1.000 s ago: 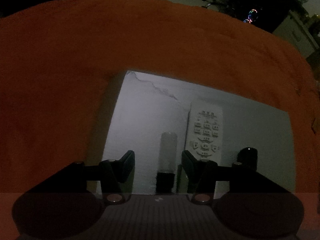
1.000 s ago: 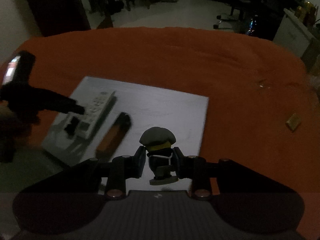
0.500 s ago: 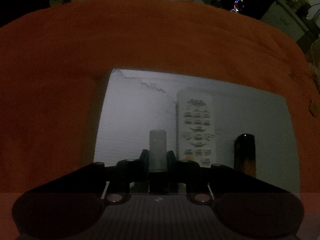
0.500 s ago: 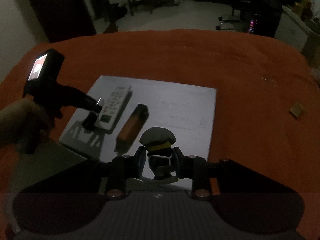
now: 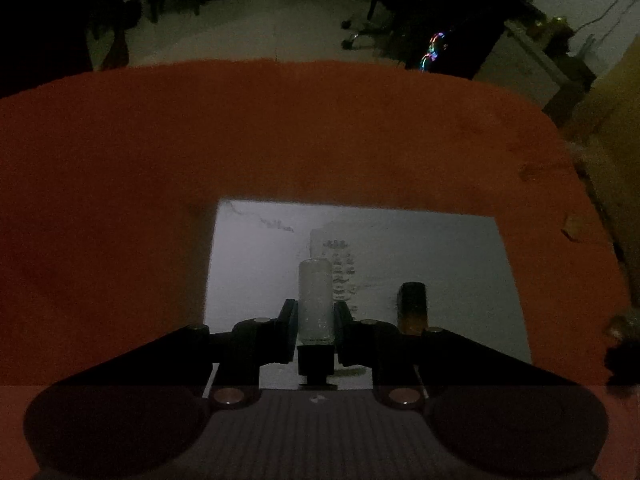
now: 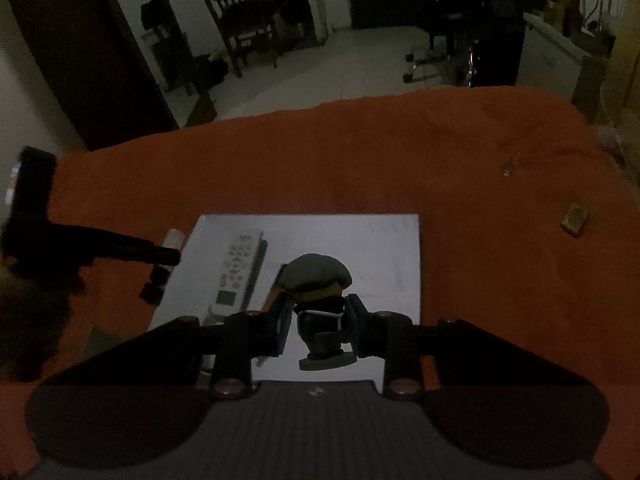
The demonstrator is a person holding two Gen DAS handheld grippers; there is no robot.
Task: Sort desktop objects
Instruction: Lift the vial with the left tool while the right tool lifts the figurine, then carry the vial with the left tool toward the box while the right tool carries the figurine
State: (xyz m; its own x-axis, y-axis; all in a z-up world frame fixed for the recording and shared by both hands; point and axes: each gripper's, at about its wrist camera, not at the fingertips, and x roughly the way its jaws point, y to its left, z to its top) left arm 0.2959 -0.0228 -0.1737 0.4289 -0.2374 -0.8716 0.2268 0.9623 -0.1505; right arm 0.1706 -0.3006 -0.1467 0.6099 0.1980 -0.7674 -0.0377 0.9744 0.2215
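My left gripper (image 5: pixel 315 320) is shut on a pale cylindrical bottle with a black cap (image 5: pixel 315 300), held above the white sheet (image 5: pixel 448 248). On the sheet lie a white remote (image 5: pixel 340 256) and a dark amber-ended tube (image 5: pixel 413 304). My right gripper (image 6: pixel 320 320) is shut on a small figurine with a grey cap and dark body (image 6: pixel 320 288), lifted over the white sheet (image 6: pixel 384 248). In the right wrist view the remote (image 6: pixel 239 268) lies left of the figurine, and the left gripper (image 6: pixel 160 256) with the bottle (image 6: pixel 174 238) hangs at the sheet's left edge.
An orange cloth (image 5: pixel 280 140) covers the table. A small tan block (image 6: pixel 575 220) lies on the cloth at the right. Past the far edge are a chair (image 6: pixel 240 12), an office chair base (image 6: pixel 424 64) and dim floor. A hand (image 6: pixel 24 320) holds the left gripper.
The left gripper closed on the bottle and lifted it back and left. The right gripper rose with the figurine. Both views tilted up, showing more of the room.
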